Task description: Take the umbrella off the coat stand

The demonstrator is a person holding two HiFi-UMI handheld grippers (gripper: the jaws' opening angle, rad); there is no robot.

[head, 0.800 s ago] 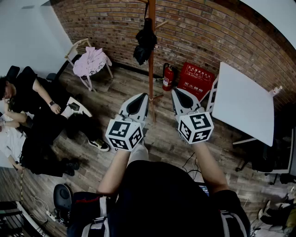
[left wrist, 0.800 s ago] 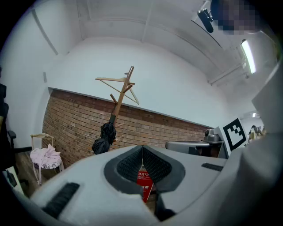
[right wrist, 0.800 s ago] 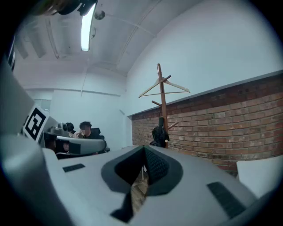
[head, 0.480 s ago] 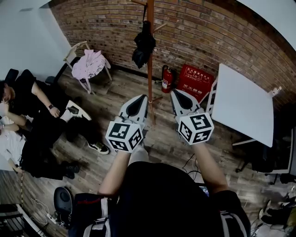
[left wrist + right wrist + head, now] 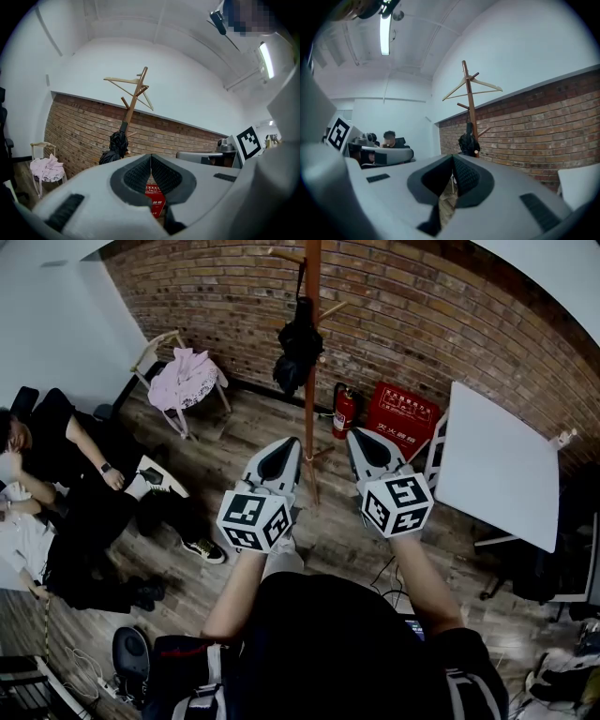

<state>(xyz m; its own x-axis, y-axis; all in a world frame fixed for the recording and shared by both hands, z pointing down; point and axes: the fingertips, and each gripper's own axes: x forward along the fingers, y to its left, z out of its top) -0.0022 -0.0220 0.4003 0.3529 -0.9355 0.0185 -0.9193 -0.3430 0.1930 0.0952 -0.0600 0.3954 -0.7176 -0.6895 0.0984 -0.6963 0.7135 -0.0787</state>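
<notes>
1. The umbrella (image 5: 298, 343) is black and folded up. It's hanging on the stand (image 5: 310, 390) at 12 o'clock in the head view, on the stand's 9 o'clock side.
2. Both tools are well short of it, near the middle. The left tool (image 5: 286, 444) is closed with nothing in it, and the right tool (image 5: 361, 439) is closed and empty too.
3. An extinguisher (image 5: 343, 412) and a red box (image 5: 403, 416) sit at the stand's 3 o'clock by the brick wall (image 5: 450, 324), with a white desk (image 5: 497, 465) further out.
4. There's a chair (image 5: 155, 343) with a pink cloth (image 5: 185, 379) at 10 o'clock.

Open floor (image 5: 246, 432) before coat stand (image 5: 309, 409), white table (image 5: 492, 465) right, chair (image 5: 153, 346) left
</notes>
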